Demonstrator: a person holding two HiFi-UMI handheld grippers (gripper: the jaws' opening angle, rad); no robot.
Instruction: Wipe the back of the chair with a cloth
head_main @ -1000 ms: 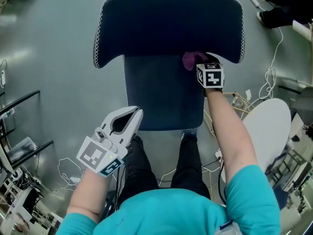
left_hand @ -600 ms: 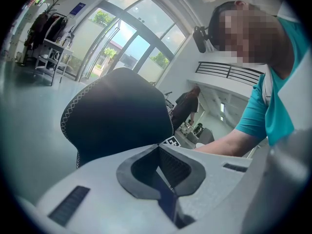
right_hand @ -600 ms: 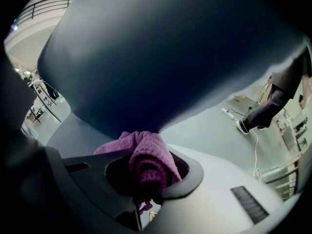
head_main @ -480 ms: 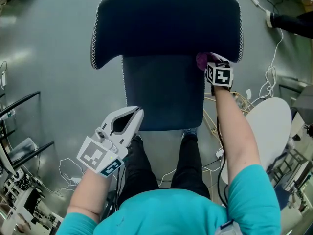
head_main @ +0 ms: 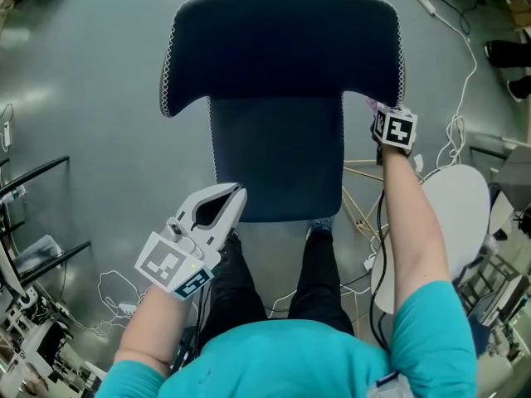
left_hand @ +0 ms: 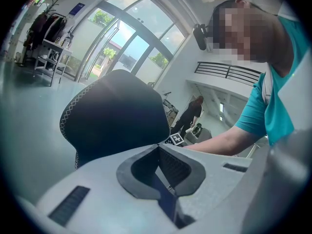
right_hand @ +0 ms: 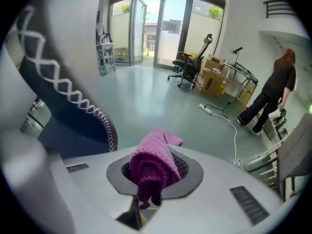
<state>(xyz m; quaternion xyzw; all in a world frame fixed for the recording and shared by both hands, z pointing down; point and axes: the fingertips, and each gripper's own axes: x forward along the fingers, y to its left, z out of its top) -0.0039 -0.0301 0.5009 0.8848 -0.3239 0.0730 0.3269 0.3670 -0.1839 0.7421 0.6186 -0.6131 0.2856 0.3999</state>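
The right gripper (head_main: 380,110) sits at the right edge of the dark navy chair (head_main: 282,48), at the notch where the wide far part narrows into the near panel. Its jaws are clamped on a purple knitted cloth (right_hand: 153,167), which is bunched up between them with a loose corner poking out past the tips. In the right gripper view the chair's white zigzag stitching (right_hand: 73,99) runs just left of the cloth. Grey floor (right_hand: 161,106) shows between the two, so the cloth looks just clear of the edge. In the head view only a sliver of pink shows ahead of the marker cube (head_main: 395,129).

The left gripper (head_main: 232,196) hovers over the near left corner of the chair's narrow panel. Its jaws are closed together with nothing between them.

White cables (head_main: 460,123) trail across the floor to the right of the chair. A round white surface (head_main: 456,214) lies near the person's right forearm.
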